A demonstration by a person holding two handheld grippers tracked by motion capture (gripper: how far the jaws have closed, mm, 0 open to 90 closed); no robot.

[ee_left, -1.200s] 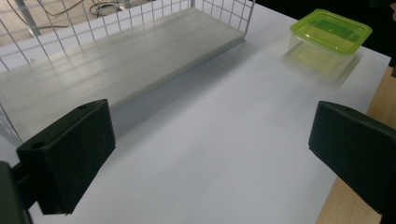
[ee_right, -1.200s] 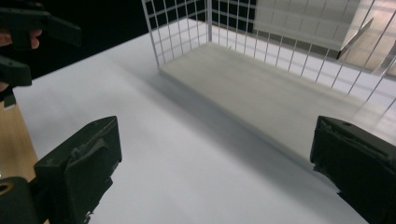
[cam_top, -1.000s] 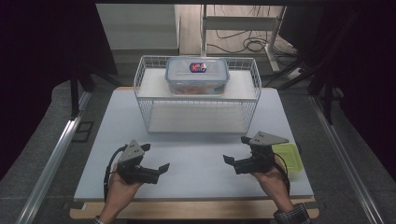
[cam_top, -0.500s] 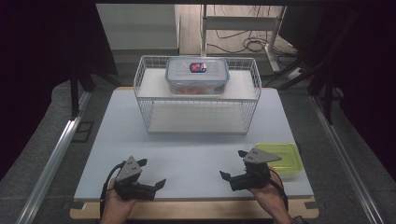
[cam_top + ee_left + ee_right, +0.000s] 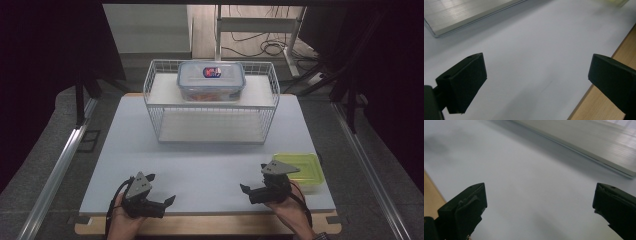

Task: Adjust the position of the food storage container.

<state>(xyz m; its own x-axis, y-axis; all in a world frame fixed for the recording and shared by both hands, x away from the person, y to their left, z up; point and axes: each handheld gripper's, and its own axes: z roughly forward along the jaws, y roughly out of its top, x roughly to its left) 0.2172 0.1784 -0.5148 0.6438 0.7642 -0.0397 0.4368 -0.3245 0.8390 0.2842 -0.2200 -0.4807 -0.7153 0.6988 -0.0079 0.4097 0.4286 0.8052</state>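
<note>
Both grippers' jaws stood wide apart, holding nothing. The white table (image 5: 210,165) carried a wire rack (image 5: 212,117) at its far middle, with a clear lidded container (image 5: 211,80) on the rack's top shelf. A yellow-green lid (image 5: 302,167) lay near the right edge, just beside the right gripper (image 5: 252,187). The left gripper (image 5: 162,197) hovered at the near edge.
</note>
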